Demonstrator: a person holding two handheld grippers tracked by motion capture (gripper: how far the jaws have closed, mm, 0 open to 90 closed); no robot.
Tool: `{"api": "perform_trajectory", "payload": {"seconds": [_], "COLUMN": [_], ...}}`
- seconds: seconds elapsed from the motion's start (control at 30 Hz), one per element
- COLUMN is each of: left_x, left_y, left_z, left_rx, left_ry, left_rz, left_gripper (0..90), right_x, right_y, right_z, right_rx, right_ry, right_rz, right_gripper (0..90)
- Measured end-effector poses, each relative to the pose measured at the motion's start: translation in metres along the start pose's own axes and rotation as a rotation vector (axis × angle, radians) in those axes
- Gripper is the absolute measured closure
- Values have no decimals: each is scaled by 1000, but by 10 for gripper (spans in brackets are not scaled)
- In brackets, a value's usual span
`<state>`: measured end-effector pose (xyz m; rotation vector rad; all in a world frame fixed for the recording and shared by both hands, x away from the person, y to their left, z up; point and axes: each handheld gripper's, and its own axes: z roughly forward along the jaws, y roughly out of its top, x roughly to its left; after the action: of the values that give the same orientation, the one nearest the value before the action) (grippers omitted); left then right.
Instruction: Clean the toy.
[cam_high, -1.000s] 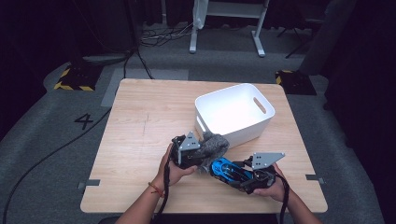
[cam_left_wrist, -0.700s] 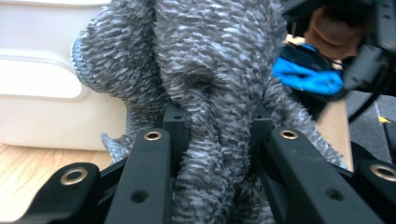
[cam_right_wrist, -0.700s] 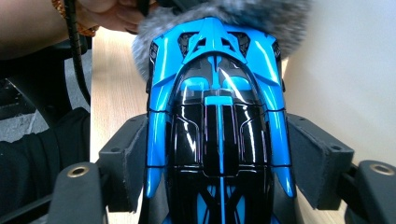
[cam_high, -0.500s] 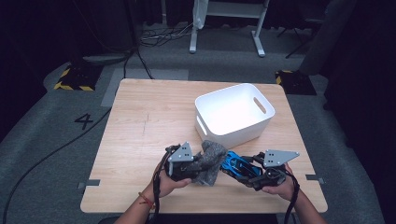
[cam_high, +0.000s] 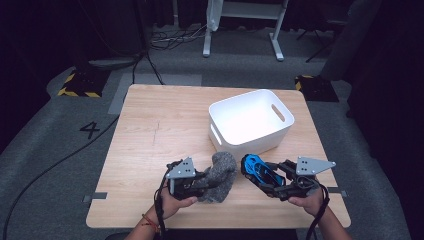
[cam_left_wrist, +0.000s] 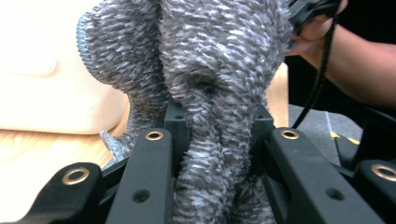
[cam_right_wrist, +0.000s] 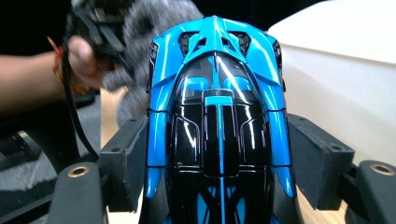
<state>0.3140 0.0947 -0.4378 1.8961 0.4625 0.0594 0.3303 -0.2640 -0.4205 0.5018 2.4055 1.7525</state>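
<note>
A fuzzy grey cloth (cam_high: 218, 176) lies bunched near the table's front edge, and my left gripper (cam_high: 199, 184) is shut on it. In the left gripper view the grey cloth (cam_left_wrist: 210, 84) is pinched between the two black jaws. My right gripper (cam_high: 270, 180) is shut on a blue and black toy car (cam_high: 256, 168), just right of the cloth. In the right gripper view the toy car (cam_right_wrist: 217, 107) sits nose-forward between the pads (cam_right_wrist: 126, 163), with the cloth (cam_right_wrist: 140, 23) and the other hand behind it.
A white plastic bin (cam_high: 250, 122) with handle cutouts stands on the wooden table (cam_high: 150, 125) just behind both grippers, at centre right. The bin's wall (cam_right_wrist: 345, 79) is close on the right in the right gripper view. Cables and a stand's legs lie on the floor beyond.
Both grippers have pulled back toward the front edge, away from the bin, and moved apart. The cloth and the car have come with them.
</note>
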Motion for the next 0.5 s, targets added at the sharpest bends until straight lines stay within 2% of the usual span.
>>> {"api": "perform_trajectory", "payload": {"seconds": [0.07, 0.27, 0.33, 0.4, 0.5], "left_x": [-7, -20, -23, -25, -24], "left_y": [5, 21, 25, 27, 28], "left_z": [9, 28, 31, 34, 38], "left_rx": [-15, -161, -203, -207, -186], "left_ry": [1, -52, -55, -41, -43], "left_rz": [22, 23, 31, 48, 55], "left_gripper": [705, 703, 702, 702, 703], "right_x": [1, 11, 13, 14, 16], "right_y": [1, 5, 5, 5, 4], "right_z": [2, 7, 8, 10, 13], "right_rx": [-30, -135, -173, -184, -152], "right_ry": [19, 87, 84, 91, 88], "right_rz": [10, 45, 60, 69, 65], "right_gripper": [286, 285, 285, 285, 282]}}
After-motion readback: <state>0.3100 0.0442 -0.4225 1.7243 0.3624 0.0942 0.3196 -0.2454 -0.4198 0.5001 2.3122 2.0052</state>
